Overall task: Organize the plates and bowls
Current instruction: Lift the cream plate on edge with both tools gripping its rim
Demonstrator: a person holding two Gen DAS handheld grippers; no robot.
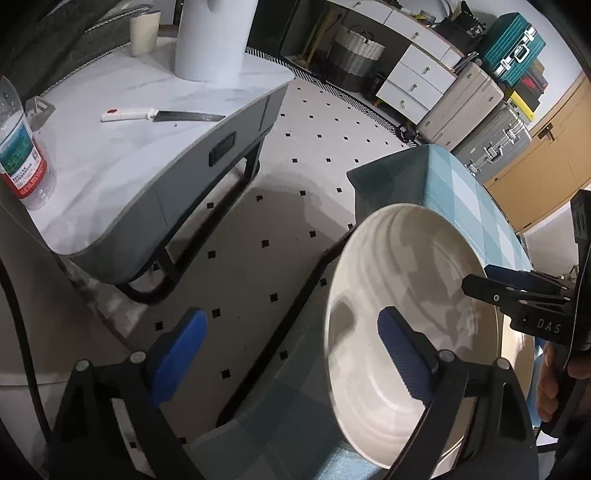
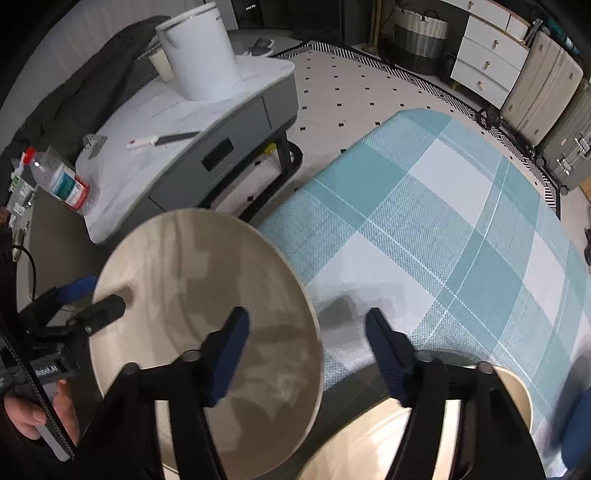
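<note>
A white plate lies on the teal checked tablecloth, close to the table's left edge. My left gripper is open and straddles its left rim, one blue pad over the plate and the other beyond the table edge. My right gripper is open across the opposite rim of the same plate; neither pad presses on it. Each gripper shows in the other's view: the right gripper and the left gripper, each held by a hand. A second cream dish sits partly hidden under the right gripper.
To the left stands a grey side table with a knife, a water bottle, a white canister and a cup. Dotted floor tiles lie between the tables. Suitcases, white drawers and a basket line the far wall.
</note>
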